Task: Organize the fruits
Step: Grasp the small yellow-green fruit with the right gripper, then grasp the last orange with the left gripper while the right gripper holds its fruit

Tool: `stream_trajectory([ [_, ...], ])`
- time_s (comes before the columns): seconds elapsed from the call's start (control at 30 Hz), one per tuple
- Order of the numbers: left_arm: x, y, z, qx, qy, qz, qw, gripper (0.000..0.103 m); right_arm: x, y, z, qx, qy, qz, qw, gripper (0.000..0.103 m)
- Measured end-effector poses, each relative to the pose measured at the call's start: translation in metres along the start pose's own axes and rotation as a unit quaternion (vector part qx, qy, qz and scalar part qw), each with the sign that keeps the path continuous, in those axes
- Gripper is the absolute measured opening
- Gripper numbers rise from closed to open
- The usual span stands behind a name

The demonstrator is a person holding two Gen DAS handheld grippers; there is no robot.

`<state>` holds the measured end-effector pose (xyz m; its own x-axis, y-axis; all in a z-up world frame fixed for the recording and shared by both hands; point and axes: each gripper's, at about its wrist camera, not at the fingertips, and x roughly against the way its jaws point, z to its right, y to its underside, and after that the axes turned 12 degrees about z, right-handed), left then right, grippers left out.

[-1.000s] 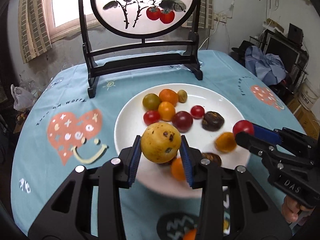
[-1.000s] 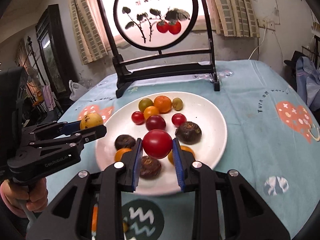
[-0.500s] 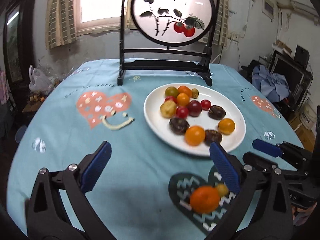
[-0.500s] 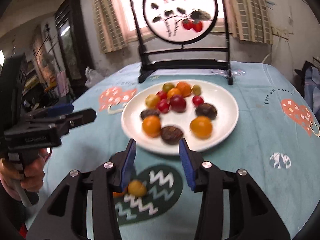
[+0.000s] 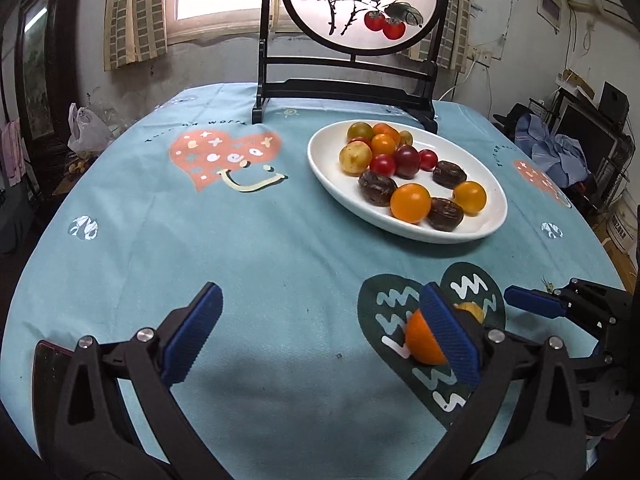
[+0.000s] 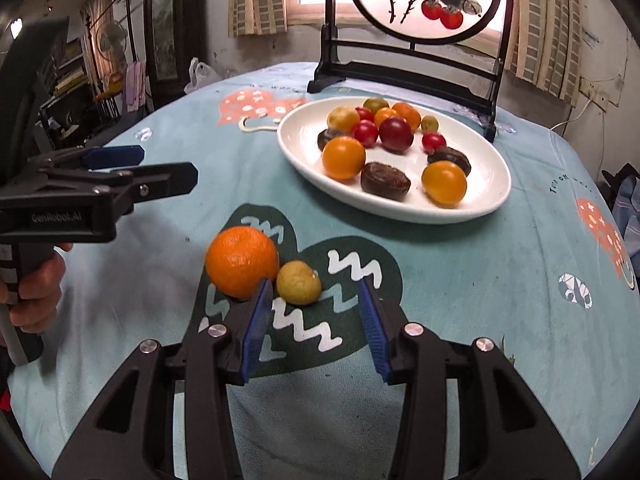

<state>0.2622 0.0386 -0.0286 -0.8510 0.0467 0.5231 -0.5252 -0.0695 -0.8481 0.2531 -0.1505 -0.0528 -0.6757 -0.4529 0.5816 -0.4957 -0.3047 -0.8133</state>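
A white plate [image 5: 328,160] [image 6: 492,196] holds several small fruits: red and orange tomatoes, dark brown ones and a spotted yellow fruit [image 5: 354,157]. An orange [image 6: 241,262] [image 5: 422,340] and a small yellow fruit [image 6: 298,282] lie side by side on the dark green heart print near the table's front. My left gripper [image 5: 316,332] is wide open and empty above the cloth, its right finger in front of the orange. My right gripper [image 6: 316,316] is open and empty, just behind the small yellow fruit.
A black-framed round screen [image 5: 360,4] painted with red fruit stands behind the plate. The round table has a blue cloth [image 5: 240,232] with heart prints. Clutter and furniture surround the table. The left gripper also shows in the right wrist view [image 6: 140,164].
Both grippers released their fruit onto the plate, opened, and pulled back toward the table's front. They now hover near the orange and small yellow fruit.
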Motion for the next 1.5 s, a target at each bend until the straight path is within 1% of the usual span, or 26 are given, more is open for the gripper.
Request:
stream_trajectory([
  [0.17, 0.001, 0.0, 0.0, 0.0, -0.003, 0.002, 1.0, 0.101, -0.007, 0.005, -0.002, 0.004, -0.002, -0.017, 1.0, 0.045],
  [0.33, 0.001, 0.0, -0.001, 0.0, -0.005, 0.002, 1.0, 0.101, -0.012, 0.003, -0.004, 0.006, -0.006, -0.019, 1.0, 0.045],
  [0.57, 0.002, -0.001, -0.002, 0.002, -0.004, 0.003, 1.0, 0.101, -0.021, -0.003, 0.0, -0.005, -0.001, -0.019, 1.0, 0.044],
  [0.7, 0.003, -0.001, -0.002, 0.004, -0.002, 0.002, 1.0, 0.101, -0.024, -0.005, -0.001, -0.009, -0.005, -0.02, 1.0, 0.04],
  [0.93, 0.004, -0.002, -0.005, 0.013, -0.001, 0.003, 0.9999, 0.101, -0.027, -0.005, 0.0, -0.021, -0.012, -0.024, 0.999, 0.038],
  [1.07, 0.004, -0.002, -0.004, 0.011, -0.002, 0.002, 0.9999, 0.101, -0.031, -0.005, 0.002, -0.034, -0.019, -0.028, 0.999, 0.035],
  [1.2, 0.005, -0.002, -0.005, 0.014, 0.0, 0.002, 0.9999, 0.101, -0.031, -0.004, -0.001, -0.034, -0.026, -0.031, 0.999, 0.026],
  [1.27, 0.005, -0.002, -0.005, 0.013, -0.001, 0.003, 0.9999, 0.101, -0.03, -0.004, -0.002, -0.035, -0.024, -0.032, 0.999, 0.025],
  [1.37, 0.005, -0.002, -0.005, 0.013, -0.001, 0.002, 0.9999, 0.101, -0.021, -0.006, 0.009, -0.064, -0.022, -0.019, 0.998, 0.025],
  [1.43, 0.005, -0.001, -0.004, 0.013, 0.001, 0.002, 0.9999, 0.101, -0.005, -0.011, 0.023, -0.093, -0.014, 0.012, 0.996, 0.025],
  [1.5, 0.005, 0.0, -0.002, 0.01, 0.006, 0.001, 0.9999, 0.101, 0.006, -0.014, 0.035, -0.117, -0.011, 0.034, 0.992, 0.025],
])
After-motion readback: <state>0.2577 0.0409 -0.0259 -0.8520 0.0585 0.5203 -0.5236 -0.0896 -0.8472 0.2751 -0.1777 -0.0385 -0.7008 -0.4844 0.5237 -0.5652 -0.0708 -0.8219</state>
